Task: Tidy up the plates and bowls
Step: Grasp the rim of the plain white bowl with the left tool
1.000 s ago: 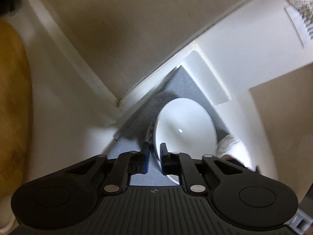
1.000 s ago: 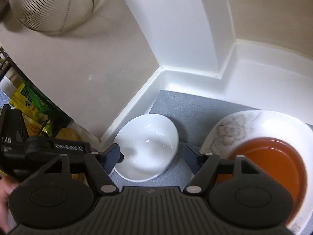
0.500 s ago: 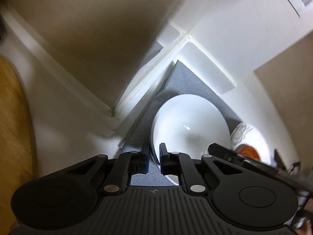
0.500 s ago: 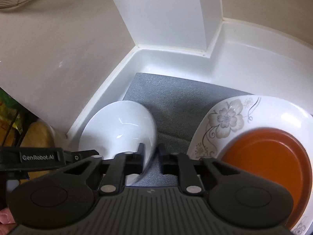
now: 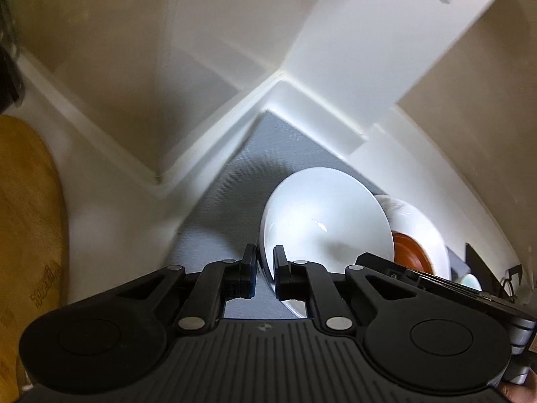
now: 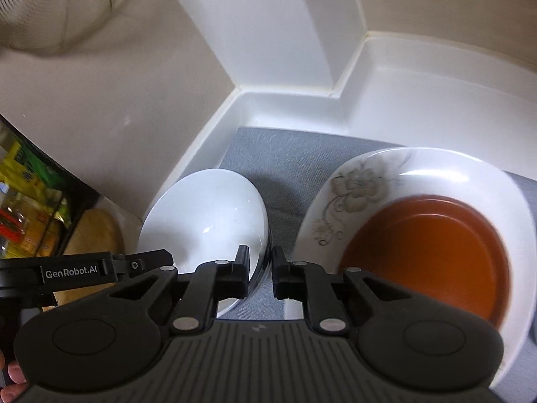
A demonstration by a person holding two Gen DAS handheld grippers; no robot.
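I had both grippers, left (image 5: 265, 263) and right (image 6: 260, 263), clamped on the bowl's (image 6: 208, 215) opposite rims, mid-carry; next I judged it needed nesting into the orange dish (image 6: 426, 255).

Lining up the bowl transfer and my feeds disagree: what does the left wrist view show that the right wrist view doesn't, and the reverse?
Left wrist only: the left gripper clamped on the bowl's near rim, and a wooden board.

Right wrist only: the right gripper clamped on the bowl's rim, a wire basket, the flower print on the white plate, and packets.

Both: the bowl, white plate, orange plate, grey mat.
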